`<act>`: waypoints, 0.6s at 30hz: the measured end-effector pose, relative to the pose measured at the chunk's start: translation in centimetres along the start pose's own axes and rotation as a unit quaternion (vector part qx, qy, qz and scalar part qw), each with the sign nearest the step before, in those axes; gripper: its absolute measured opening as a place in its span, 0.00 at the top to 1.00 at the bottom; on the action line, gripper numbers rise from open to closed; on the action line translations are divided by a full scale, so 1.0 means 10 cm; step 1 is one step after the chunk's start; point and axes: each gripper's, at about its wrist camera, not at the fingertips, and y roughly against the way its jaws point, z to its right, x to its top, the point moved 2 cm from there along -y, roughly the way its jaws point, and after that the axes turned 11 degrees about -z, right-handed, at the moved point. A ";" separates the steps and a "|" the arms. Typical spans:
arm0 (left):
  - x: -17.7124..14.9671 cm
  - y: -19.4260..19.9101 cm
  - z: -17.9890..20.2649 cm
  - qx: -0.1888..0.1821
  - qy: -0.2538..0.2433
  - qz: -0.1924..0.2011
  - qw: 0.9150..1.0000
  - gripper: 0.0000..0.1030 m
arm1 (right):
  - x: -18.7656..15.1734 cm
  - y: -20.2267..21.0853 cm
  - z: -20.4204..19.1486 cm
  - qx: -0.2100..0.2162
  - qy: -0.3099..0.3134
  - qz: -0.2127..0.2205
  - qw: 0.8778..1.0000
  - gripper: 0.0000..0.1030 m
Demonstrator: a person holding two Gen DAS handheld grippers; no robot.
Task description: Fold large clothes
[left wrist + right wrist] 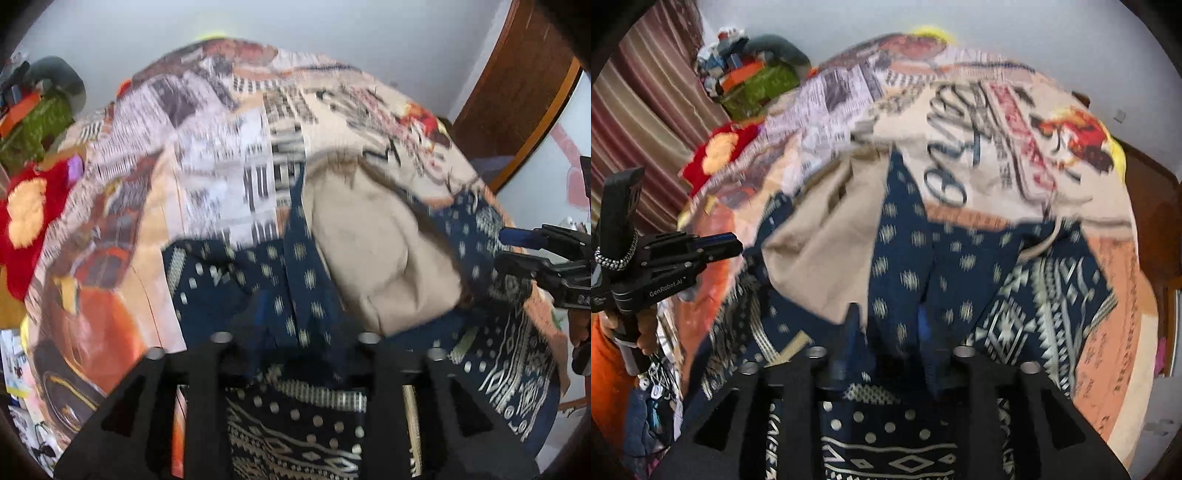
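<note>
Now we hold both grippers over the navy patterned garment [303,417], which lies on the printed bedspread [221,155] with its beige lining [373,251] turned up. Our left gripper [737,246] and right gripper [504,240] each hang above the cloth. Whether their fingers stand apart or pinch fabric, we cannot tell through the blur.

Setting is reading as a home bedroom: a bed is lying under a newspaper-print sheet [979,122], striped curtains [646,122] are hanging at one side, a wooden door frame [524,92] is standing against plain walls, and clutter [750,74] is piling by the bed.
</note>
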 end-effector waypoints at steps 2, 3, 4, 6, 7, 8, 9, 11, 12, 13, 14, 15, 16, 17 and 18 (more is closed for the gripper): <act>0.13 0.01 -0.02 0.003 0.002 0.009 1.000 0.57 | 0.11 0.09 0.02 -0.005 0.001 0.032 0.999 0.35; 0.22 -0.01 -0.04 0.002 0.005 0.010 1.000 0.57 | 0.18 0.10 0.03 -0.005 0.002 0.039 0.999 0.34; 0.28 -0.04 -0.05 0.001 0.008 0.010 1.000 0.57 | 0.24 0.10 0.03 -0.006 0.001 0.040 0.999 0.34; 0.42 -0.13 -0.08 -0.004 0.017 0.007 1.000 0.57 | 0.42 0.03 0.05 -0.005 -0.003 0.042 0.999 0.34; 0.51 -0.21 -0.11 -0.005 0.023 0.003 1.000 0.57 | 0.49 -0.01 0.06 -0.004 -0.005 0.040 0.999 0.34; 0.58 -0.28 -0.13 -0.008 0.029 -0.002 1.000 0.57 | 0.57 -0.07 0.06 -0.002 -0.007 0.036 0.999 0.34; 0.62 -0.33 -0.14 -0.011 0.033 -0.005 0.999 0.57 | 0.65 -0.15 0.07 0.003 -0.008 0.028 1.000 0.34; 0.71 -0.48 -0.16 -0.031 0.040 -0.015 0.999 0.57 | 0.79 -0.33 0.09 0.009 -0.016 0.015 1.000 0.34; 0.76 -0.59 -0.17 -0.044 0.044 -0.024 0.998 0.57 | 0.85 -0.44 0.10 0.010 -0.021 0.007 1.000 0.34; 0.79 -0.67 -0.17 -0.049 0.047 -0.030 0.997 0.57 | 0.89 -0.54 0.11 0.013 -0.026 0.000 1.000 0.34; 0.81 -0.73 -0.17 -0.050 0.048 -0.034 0.997 0.57 | 0.93 -0.64 0.12 0.017 -0.030 -0.006 0.999 0.34; 0.83 -0.83 -0.18 -0.052 0.049 -0.041 0.997 0.57 | 0.97 -0.75 0.13 0.021 -0.035 -0.014 0.999 0.34; 0.84 -0.90 -0.16 -0.052 0.049 -0.044 0.996 0.57 | 0.99 -0.82 0.14 0.023 -0.037 -0.018 0.999 0.34; 0.85 -0.95 -0.17 -0.053 0.050 -0.047 0.996 0.57 | 1.00 -0.88 0.15 0.024 -0.039 -0.021 0.999 0.35; 0.86 -1.01 -0.17 -0.053 0.051 -0.049 0.996 0.57 | 1.02 -0.95 0.16 0.026 -0.041 -0.022 0.999 0.39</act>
